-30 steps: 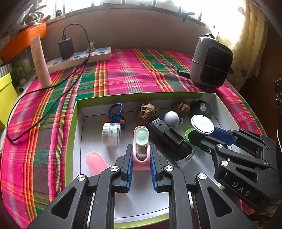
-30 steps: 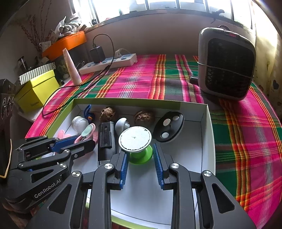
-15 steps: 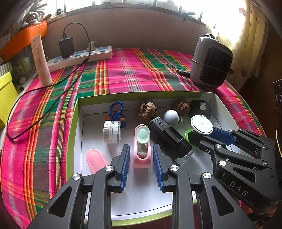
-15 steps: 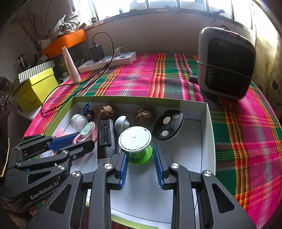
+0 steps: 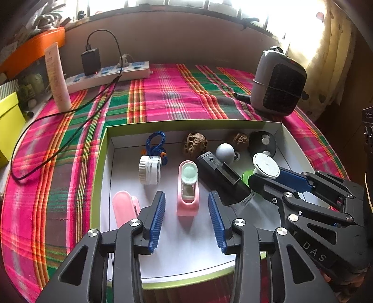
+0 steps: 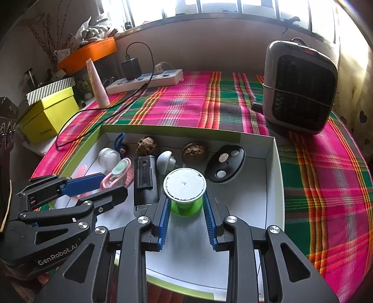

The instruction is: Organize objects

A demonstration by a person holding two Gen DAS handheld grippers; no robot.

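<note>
Pink clip (image 5: 188, 189) lies released in the white box (image 5: 289, 137) between the just-opened left gripper (image 5: 186, 218) jaws, while the right gripper (image 6: 185, 218) grips the green spool (image 6: 184, 197), not yet released there.

Backlit by blown-out window (image 6: 223, 7) glare — edges bent, perhaps soft.

Left gripper (image 5: 186, 214): black skeletal linkage, silver screws, ribbed blue pads, "GenRobot.AI" lettering in white. Right gripper (image 6: 185, 211): identical black frame, silver screws, blue ribbed pads, white "DAS" marking.
</note>
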